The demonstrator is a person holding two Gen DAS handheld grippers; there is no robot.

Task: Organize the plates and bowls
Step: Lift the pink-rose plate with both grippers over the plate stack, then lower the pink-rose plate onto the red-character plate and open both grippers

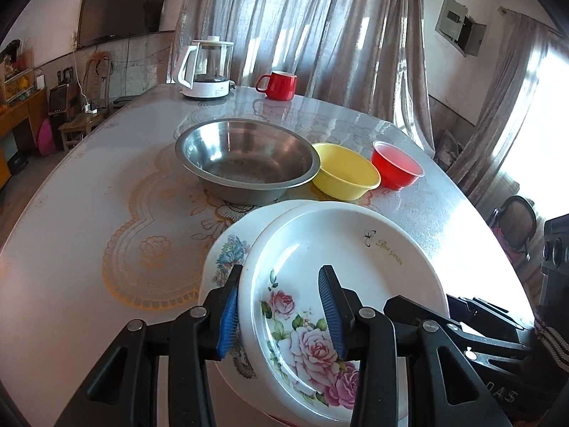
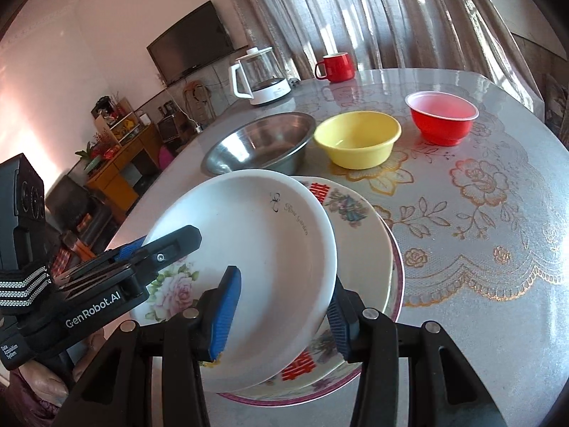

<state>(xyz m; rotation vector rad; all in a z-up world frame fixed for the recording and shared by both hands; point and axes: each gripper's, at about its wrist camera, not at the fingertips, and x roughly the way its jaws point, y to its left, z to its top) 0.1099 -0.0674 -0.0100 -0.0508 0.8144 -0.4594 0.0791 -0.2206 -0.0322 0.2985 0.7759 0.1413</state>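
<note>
Landmark: steel bowl (image 1: 247,158). Rose plate (image 1: 341,284) sits nearest the camera from it, tilted, topmost over a bird-patterned plate (image 1: 227,249) and a red-rimmed plate (image 2: 396,274) on the table (image 1: 106,185). Left gripper (image 1: 281,315) pinches the rose plate's left rim, one pad under, one inside. Right gripper (image 2: 284,315) pinches its right rim likewise. Right of the steel bowl: yellow bowl (image 1: 346,170), touching it, then red bowl (image 1: 396,163). Behind it: kettle (image 1: 208,69), red mug (image 1: 279,85).
</note>
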